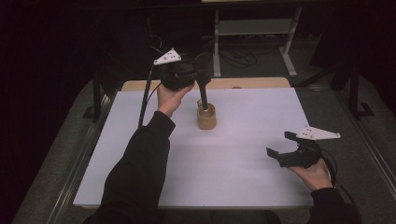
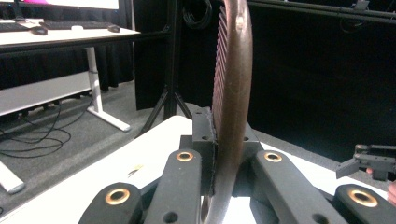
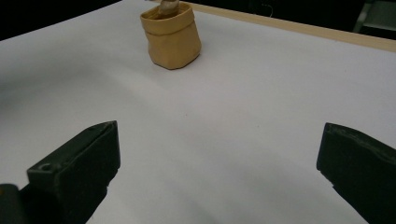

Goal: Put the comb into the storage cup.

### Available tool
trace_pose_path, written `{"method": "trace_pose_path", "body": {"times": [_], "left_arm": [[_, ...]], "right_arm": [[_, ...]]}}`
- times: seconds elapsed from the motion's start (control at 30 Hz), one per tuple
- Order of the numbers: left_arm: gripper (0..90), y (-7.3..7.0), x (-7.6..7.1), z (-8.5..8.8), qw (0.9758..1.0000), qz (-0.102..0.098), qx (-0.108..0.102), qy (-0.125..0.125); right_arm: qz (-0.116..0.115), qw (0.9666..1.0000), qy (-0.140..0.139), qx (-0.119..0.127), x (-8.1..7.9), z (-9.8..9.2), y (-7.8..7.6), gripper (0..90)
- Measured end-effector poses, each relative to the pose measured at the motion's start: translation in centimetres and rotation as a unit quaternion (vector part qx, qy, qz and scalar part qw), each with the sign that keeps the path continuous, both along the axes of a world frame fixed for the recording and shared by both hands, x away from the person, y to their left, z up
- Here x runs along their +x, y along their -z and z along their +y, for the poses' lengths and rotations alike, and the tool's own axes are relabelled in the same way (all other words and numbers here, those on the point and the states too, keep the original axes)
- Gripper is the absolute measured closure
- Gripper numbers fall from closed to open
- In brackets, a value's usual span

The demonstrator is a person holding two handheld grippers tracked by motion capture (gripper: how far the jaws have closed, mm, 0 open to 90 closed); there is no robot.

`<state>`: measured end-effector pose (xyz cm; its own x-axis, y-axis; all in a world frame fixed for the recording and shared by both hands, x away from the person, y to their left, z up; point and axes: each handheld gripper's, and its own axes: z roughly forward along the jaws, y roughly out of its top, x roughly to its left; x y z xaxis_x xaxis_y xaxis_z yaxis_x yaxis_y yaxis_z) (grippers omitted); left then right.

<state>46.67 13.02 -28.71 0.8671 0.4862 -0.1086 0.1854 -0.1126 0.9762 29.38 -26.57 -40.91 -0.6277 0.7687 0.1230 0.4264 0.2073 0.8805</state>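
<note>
Left gripper jaws: closed flat against both faces of a brown hairbrush (image 2: 232, 93); in the left gripper view its ribbed head rises edge-on between the two black pads.
Left gripper (image 1: 196, 74): held above the far middle of the white table (image 1: 243, 177), clamped on the brush's dark head.
Hairbrush (image 1: 203, 81): upright, head uppermost; its dark handle runs straight down into the tan pouch.
Tan pouch (image 1: 206, 117): a small soft-walled holder with a rolled rim, standing on the tabletop directly beneath the left gripper; the handle's lower end sits inside it.
Right gripper jaws: spread wide, nothing between them; the right gripper view shows bare white tabletop in the gap.
Right gripper (image 1: 282, 148): low over the near right part of the table, well apart from the pouch (image 3: 171, 39), which it faces.
Beyond the table: desk legs (image 1: 289, 51) and loose cables on a grey floor.
</note>
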Motion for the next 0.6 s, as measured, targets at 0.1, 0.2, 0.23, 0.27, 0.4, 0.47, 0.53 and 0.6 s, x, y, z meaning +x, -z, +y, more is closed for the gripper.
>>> {"method": "trace_pose_path", "body": {"times": [0.1, 0.2, 0.23, 0.27, 0.4, 0.47, 0.53, 0.6], "left_arm": [[84.8, 0.5, 0.0, -0.2, 1.0000, -0.003, -0.001, -0.001], [84.8, 1.0, 0.0, -0.4, 1.0000, -0.003, 0.003, -0.002], [84.7, 1.1, 0.1, -0.4, 1.0000, -0.003, 0.004, -0.002], [84.8, 1.2, 0.1, -0.4, 1.0000, -0.003, 0.004, -0.001], [84.7, 1.6, 0.1, -0.6, 0.9999, -0.006, 0.009, -0.005], [84.8, 1.8, 0.1, -0.7, 0.9999, -0.006, 0.011, -0.005], [84.7, 2.0, 0.2, -0.7, 0.9999, -0.005, 0.010, -0.006], [84.8, 2.3, 0.2, -0.8, 0.9999, -0.003, 0.009, -0.007]], "right_arm": [[-0.001, 1.0000, 0.001, 0.000, -0.1, -0.1, 0.1, 0.0], [0.000, 1.0000, 0.003, 0.000, -0.1, -0.2, 0.2, 0.0], [0.000, 1.0000, 0.003, -0.001, -0.1, -0.2, 0.2, 0.0], [0.000, 1.0000, 0.003, -0.001, -0.1, -0.2, 0.2, 0.0], [0.000, 1.0000, 0.003, 0.000, -0.2, -0.2, 0.3, 0.0], [0.000, 1.0000, 0.003, 0.000, -0.2, -0.2, 0.3, 0.0], [0.000, 1.0000, 0.003, 0.001, -0.3, -0.2, 0.3, 0.0], [-0.001, 1.0000, 0.004, 0.002, -0.3, -0.3, 0.3, 0.0]]}}
